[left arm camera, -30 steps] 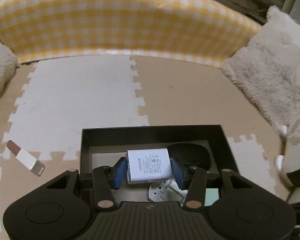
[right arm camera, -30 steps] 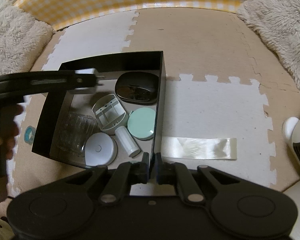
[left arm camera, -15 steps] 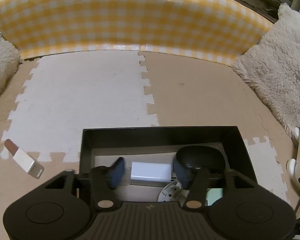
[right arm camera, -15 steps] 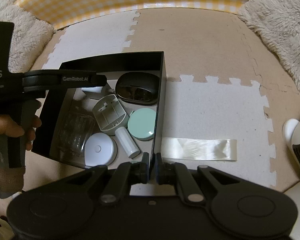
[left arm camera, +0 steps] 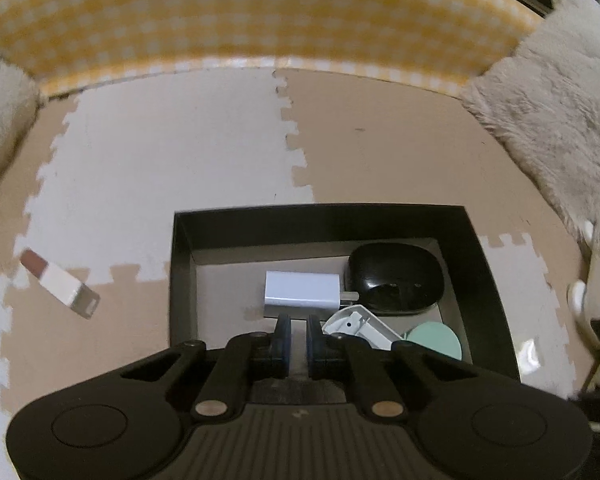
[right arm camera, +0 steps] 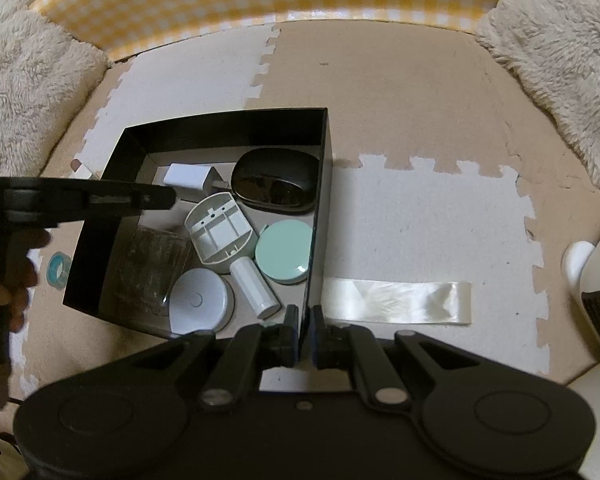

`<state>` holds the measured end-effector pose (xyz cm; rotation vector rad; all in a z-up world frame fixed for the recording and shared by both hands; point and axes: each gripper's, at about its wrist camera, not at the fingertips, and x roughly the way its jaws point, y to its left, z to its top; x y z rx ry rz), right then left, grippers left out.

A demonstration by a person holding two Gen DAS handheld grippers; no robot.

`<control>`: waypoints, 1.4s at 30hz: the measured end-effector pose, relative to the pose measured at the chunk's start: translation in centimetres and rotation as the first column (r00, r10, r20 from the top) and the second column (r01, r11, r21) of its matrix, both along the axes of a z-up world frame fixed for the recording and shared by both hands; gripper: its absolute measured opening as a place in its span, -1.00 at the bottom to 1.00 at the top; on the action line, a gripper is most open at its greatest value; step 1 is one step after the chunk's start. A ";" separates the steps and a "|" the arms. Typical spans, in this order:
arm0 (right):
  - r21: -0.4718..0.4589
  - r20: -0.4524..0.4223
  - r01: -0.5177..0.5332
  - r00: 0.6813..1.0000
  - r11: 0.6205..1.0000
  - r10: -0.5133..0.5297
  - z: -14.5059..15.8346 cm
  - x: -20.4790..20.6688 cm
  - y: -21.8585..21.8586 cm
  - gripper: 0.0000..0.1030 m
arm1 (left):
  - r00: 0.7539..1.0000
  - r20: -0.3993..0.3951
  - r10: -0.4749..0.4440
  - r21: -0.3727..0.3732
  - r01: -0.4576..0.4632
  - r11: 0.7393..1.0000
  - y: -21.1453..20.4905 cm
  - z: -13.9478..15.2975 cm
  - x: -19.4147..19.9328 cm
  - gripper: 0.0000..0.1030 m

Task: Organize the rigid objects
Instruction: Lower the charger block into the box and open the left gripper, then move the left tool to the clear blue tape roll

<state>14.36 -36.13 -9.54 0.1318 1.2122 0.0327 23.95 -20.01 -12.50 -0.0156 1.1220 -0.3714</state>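
A black box [left arm camera: 320, 216] sits on the foam mat and also shows in the right wrist view [right arm camera: 220, 124]. Inside lie a white charger plug [left arm camera: 302, 290], a black mouse [left arm camera: 396, 278], a grey-white plastic holder [right arm camera: 220, 232], a mint round case [right arm camera: 284, 250], a white cylinder [right arm camera: 256, 286], a white round disc [right arm camera: 198, 300] and a clear plastic piece [right arm camera: 152, 264]. My left gripper [left arm camera: 296, 330] is shut and empty above the box's near side. My right gripper [right arm camera: 305, 330] is shut on the box's right wall at its near corner.
A white and brown stick-shaped object [left arm camera: 58, 282] lies on the mat left of the box. A shiny cream ribbon [right arm camera: 396, 302] lies right of the box. A blue tape roll [right arm camera: 58, 266] lies left of it. Fluffy cushions [left arm camera: 552, 120] and a yellow checked wall [left arm camera: 260, 20] border the mat.
My left gripper let go of the white charger plug, which now lies in the box. The gripper pulled back and its fingers closed empty. The right gripper has not moved.
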 end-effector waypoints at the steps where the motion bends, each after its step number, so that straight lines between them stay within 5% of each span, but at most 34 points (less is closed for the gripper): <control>1: 0.002 0.001 0.002 1.000 1.000 -0.002 0.0 -0.1 -0.1 -0.89 | 1.000 -0.008 0.016 -0.007 -0.016 1.000 0.0 -0.4 0.2 -0.83; 8: 0.003 0.001 0.001 1.000 1.000 -0.001 0.0 0.0 0.0 -0.89 | 0.994 -0.024 0.110 -0.071 -0.112 0.991 0.2 -1.8 1.3 -0.83; 18: 0.005 0.000 0.002 1.000 1.000 -0.002 0.0 0.1 -0.1 -0.89 | 0.995 0.005 0.102 -0.099 -0.101 0.990 -0.3 -1.4 1.8 -0.76; 32: 0.008 0.002 0.002 1.000 1.000 -0.002 -0.1 0.0 -0.1 -0.89 | 0.998 0.059 0.025 -0.111 -0.018 0.994 0.5 2.6 -0.9 0.56; 42: 0.006 0.002 0.002 1.000 1.000 -0.002 0.0 0.0 -0.1 -0.89 | 0.991 0.132 -0.027 -0.143 0.046 0.989 3.3 6.3 -4.1 1.00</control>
